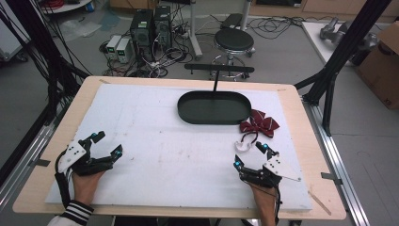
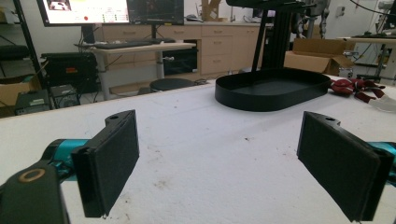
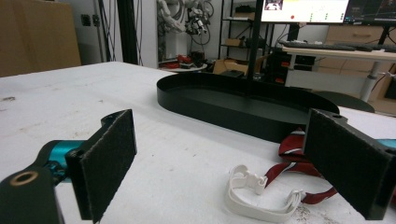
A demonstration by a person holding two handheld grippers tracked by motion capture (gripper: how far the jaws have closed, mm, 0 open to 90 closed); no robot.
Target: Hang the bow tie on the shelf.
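Desk [image 1: 291, 117]: a wooden top covered by a white sheet [image 1: 155, 136], scuffed and speckled in places.
Tray [image 1: 214, 107]: black, oval and shallow, set at the far middle of the sheet; nothing is seen inside it. A black post rises just behind it to a crossbar.
Bow [image 1: 259, 123]: dark red ribbon, laid on the sheet just beside the tray's right end; whether it touches the rim cannot be told from the high view.
Strap [image 1: 243, 146]: a white band with a clip, joined to the bow by a thin dark loop, laid on the side of the bow nearer the person.
Left gripper [image 1: 107, 144]: held low over the near left of the sheet by a hand with a striped cuff; jaws wide apart, nothing between them. It is well apart from the tray and bow.
Right gripper [image 1: 250, 155]: held at the near right; jaws spread wide, with nothing gripped. In the right gripper view the strap [image 3: 261, 196] is seen on the sheet just ahead, between the lines of the two jaws, with the bow [image 3: 299, 154] partly hidden behind the right-hand jaw.
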